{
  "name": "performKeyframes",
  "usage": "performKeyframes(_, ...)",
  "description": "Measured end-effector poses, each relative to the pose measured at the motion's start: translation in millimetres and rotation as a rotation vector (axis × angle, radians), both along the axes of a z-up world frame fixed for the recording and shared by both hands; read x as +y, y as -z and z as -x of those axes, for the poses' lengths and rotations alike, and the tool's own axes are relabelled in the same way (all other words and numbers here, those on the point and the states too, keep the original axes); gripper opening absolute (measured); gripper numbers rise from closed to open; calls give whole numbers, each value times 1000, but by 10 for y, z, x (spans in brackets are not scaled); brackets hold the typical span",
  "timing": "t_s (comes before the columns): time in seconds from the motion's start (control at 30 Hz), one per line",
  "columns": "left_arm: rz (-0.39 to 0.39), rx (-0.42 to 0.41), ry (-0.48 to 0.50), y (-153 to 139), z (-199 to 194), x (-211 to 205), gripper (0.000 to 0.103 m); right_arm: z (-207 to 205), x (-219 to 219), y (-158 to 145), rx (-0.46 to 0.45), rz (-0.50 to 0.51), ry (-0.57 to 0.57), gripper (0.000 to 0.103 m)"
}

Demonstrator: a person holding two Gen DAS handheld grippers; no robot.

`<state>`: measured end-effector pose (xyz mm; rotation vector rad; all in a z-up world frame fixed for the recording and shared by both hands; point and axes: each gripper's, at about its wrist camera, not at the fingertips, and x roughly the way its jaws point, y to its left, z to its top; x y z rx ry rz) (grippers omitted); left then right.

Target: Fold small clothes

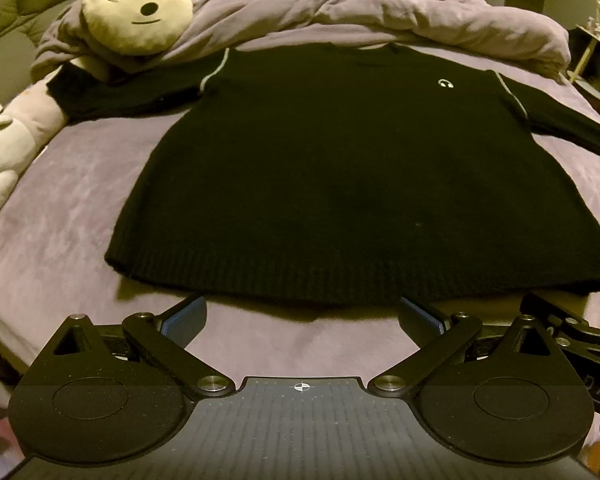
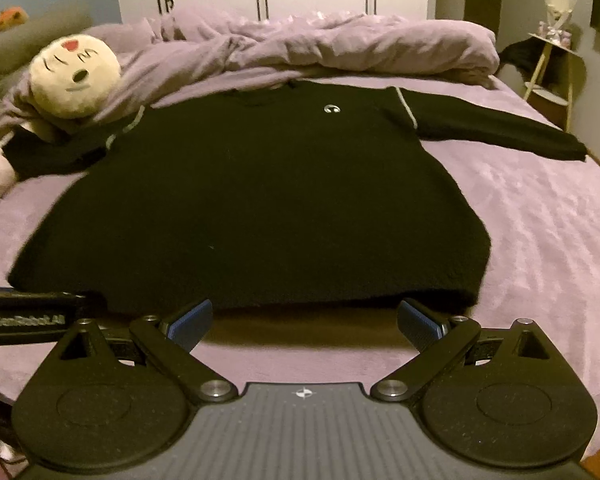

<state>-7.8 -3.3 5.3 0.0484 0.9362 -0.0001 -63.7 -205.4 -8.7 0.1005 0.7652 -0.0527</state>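
A black knit sweater point(image 1: 340, 168) point(image 2: 252, 200) lies flat and face up on the purple bed, both sleeves spread out, with a small white logo point(image 1: 445, 83) on the chest. Its ribbed hem faces me. My left gripper point(image 1: 304, 320) hovers just in front of the hem, open, nothing between its blue pads. My right gripper point(image 2: 304, 322) is open too, in front of the hem's right part, also empty. The left sleeve point(image 1: 112, 92) runs under a plush toy. The right sleeve point(image 2: 500, 132) lies straight toward the bed's right edge.
A round cream plush face point(image 1: 138, 10) and a pink-white plush point(image 1: 16, 132) sit at the left. A crumpled purple duvet point(image 1: 380, 4) is heaped behind the collar. The bare sheet point(image 2: 540, 240) stretches to the right. A small side table point(image 2: 552, 68) stands past the bed.
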Motion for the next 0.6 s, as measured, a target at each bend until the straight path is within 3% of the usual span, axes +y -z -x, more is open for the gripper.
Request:
performKeyframes(0.37,-3,-10,7,-9,47,-24,103,38,-85,-52,21,-61,7,99)
performKeyframes(0.6,-1,-9,-5,0,30,-22,103,40,-23,-42,20,-31,13,99)
